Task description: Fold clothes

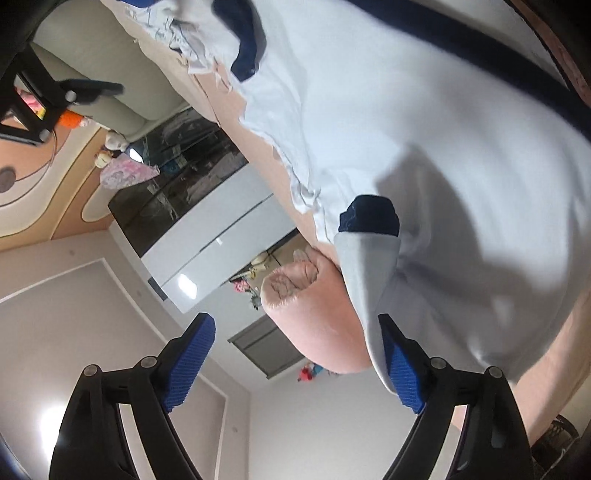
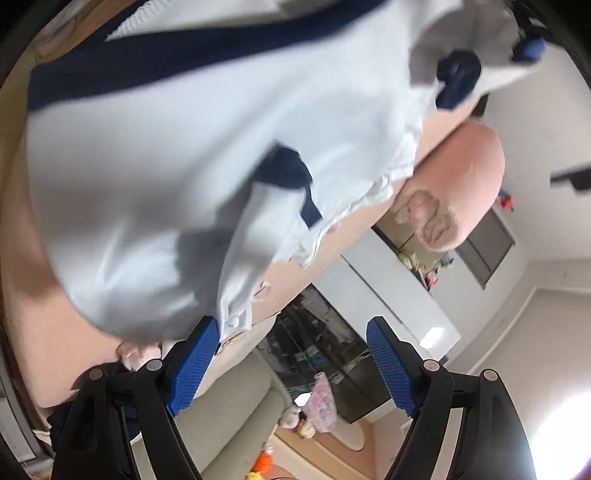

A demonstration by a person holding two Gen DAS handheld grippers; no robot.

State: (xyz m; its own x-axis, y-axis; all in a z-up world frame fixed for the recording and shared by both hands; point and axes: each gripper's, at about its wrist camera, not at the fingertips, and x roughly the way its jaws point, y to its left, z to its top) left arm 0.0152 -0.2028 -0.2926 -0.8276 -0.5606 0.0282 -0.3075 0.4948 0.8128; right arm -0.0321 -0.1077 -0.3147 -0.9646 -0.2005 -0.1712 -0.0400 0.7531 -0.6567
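Observation:
A pale blue shirt [image 1: 424, 147] with navy trim lies spread on a pink bed [image 1: 317, 332]. It also shows in the right wrist view [image 2: 184, 147]. My left gripper [image 1: 299, 365] is open; its right blue pad [image 1: 400, 369] touches the folded sleeve [image 1: 365, 266] with a navy cuff, which hangs over the bed edge. My right gripper [image 2: 291, 365] is open; its left pad [image 2: 192, 369] touches the other sleeve's end [image 2: 236, 295], beside the navy cuff [image 2: 291, 173]. Nothing is clamped between either pair of pads.
Both views are tilted. Beyond the bed edge stand a white cabinet [image 1: 214, 236], a dark glass cabinet [image 2: 325, 347], a beige sofa [image 2: 229, 417], toys on the floor [image 1: 125, 170] and a rolled pink bolster [image 2: 465, 192]. More crumpled clothes [image 1: 177, 33] lie at the shirt's far end.

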